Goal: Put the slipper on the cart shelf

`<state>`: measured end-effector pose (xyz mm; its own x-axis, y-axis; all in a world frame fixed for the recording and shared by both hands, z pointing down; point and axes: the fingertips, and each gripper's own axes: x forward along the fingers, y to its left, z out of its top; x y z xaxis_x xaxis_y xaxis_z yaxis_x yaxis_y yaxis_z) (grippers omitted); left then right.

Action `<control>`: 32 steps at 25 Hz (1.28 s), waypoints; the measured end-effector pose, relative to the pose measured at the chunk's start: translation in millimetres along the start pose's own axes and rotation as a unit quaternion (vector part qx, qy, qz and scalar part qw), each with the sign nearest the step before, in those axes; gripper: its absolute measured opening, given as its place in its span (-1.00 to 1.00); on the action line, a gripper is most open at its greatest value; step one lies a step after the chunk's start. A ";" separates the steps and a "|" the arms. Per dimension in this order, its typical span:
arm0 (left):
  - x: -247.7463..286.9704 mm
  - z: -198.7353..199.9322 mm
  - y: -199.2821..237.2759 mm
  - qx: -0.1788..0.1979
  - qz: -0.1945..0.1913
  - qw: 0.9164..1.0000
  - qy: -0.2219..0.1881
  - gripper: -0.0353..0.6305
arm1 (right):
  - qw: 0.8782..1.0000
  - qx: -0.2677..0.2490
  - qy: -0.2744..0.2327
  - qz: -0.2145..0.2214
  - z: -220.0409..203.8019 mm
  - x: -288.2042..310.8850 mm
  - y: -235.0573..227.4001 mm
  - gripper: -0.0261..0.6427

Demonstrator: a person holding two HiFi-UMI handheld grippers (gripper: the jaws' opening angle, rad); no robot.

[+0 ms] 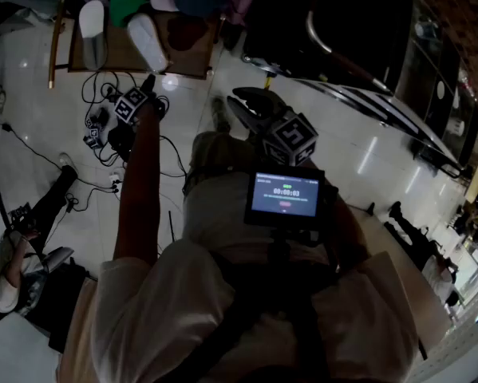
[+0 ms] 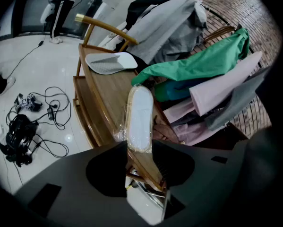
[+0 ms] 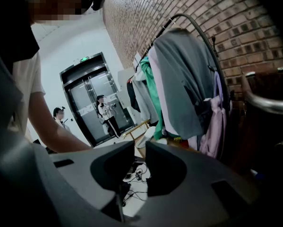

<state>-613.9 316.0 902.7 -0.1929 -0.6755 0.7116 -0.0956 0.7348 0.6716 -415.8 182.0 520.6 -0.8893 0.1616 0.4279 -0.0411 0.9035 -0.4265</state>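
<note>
A white slipper [image 2: 139,117] in clear plastic wrap lies lengthwise on the wooden cart shelf [image 2: 106,96]. Its near end sits between the tips of my left gripper [image 2: 140,145], and the jaws touch its sides. In the head view the left gripper [image 1: 149,80] reaches out to that slipper [image 1: 147,42] at the shelf [image 1: 119,54]. A second white slipper [image 2: 110,62] rests farther back on the same shelf. My right gripper [image 1: 250,106] is held out in front of the person's body, shut and empty. In its own view the right gripper [image 3: 140,148] points at the clothes rack.
Green, grey and pink garments [image 2: 193,65] hang over the cart's rack beside the shelf. Cables and small devices [image 2: 23,136] lie on the white floor to the left. A seated person [image 1: 15,270] is at the far left, and a dark railing [image 1: 342,54] at the right.
</note>
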 end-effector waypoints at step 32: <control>47.1 29.0 19.5 -0.030 0.013 0.999 0.018 -0.88 | 0.996 0.011 0.084 0.011 -74.7 2.5 13.3 -0.65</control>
<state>-653.2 300.3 943.3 -0.1590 -0.6590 0.7352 -0.0328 0.7478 0.6631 -384.6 224.1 575.5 -0.8008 0.2470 0.5456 -0.0339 0.8908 -0.4531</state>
